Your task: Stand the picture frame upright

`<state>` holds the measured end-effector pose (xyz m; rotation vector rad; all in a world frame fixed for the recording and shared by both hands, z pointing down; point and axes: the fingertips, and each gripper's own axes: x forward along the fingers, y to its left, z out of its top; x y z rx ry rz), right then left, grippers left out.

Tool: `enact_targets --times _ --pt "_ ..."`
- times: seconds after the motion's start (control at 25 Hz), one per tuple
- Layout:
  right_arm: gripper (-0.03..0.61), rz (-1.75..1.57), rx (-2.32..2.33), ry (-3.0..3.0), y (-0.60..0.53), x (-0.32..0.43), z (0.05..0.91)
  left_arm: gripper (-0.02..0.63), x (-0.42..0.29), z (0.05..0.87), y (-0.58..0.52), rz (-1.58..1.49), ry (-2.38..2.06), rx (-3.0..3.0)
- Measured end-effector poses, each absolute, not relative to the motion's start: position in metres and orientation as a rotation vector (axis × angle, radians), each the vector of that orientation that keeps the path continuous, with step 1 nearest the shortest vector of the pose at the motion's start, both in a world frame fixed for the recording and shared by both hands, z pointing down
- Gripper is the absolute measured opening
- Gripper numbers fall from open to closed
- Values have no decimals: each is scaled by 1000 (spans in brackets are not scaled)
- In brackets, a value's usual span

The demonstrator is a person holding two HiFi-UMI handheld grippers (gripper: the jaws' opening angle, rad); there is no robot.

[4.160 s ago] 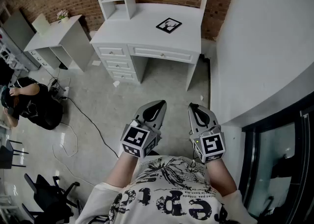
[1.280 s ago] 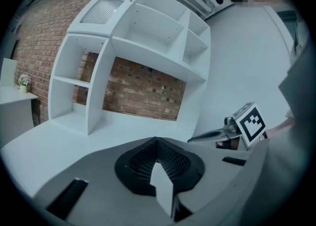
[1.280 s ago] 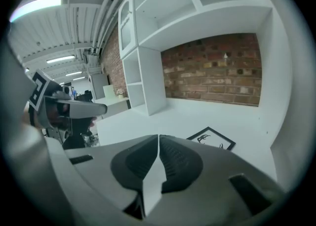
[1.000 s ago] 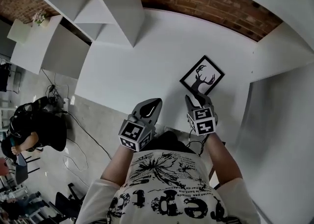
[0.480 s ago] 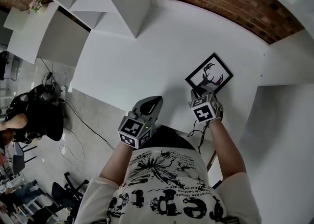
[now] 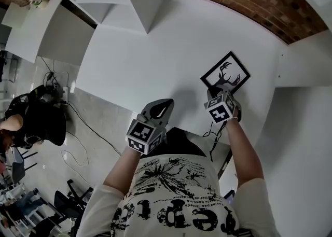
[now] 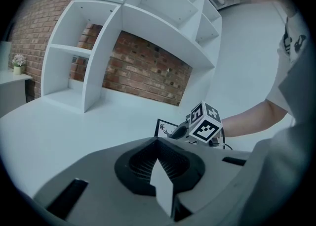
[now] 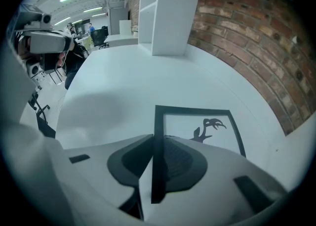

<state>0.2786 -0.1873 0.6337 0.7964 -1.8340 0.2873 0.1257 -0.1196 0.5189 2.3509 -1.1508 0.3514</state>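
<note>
- The left tongs (image 6: 164, 106) are shut tight and hold nothing.
- The right tongs (image 6: 216, 95) are closing on the frame (image 6: 226, 75), with its near edge between them.
- The frame lies flat on the white tabletop (image 6: 155, 54).

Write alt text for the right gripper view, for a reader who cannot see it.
The right gripper has its jaws closing on the left edge of a black picture frame with a deer silhouette, lying flat on a white desk. White shelves stand behind on the left, and a brick wall runs along the right.
</note>
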Motion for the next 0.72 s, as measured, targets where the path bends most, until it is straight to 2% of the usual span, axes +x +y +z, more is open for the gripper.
enact_targets --times 0.72 --pt "74 187 671 -1847 -109 226 639 12 87 499 -60 214 -1153 2475"
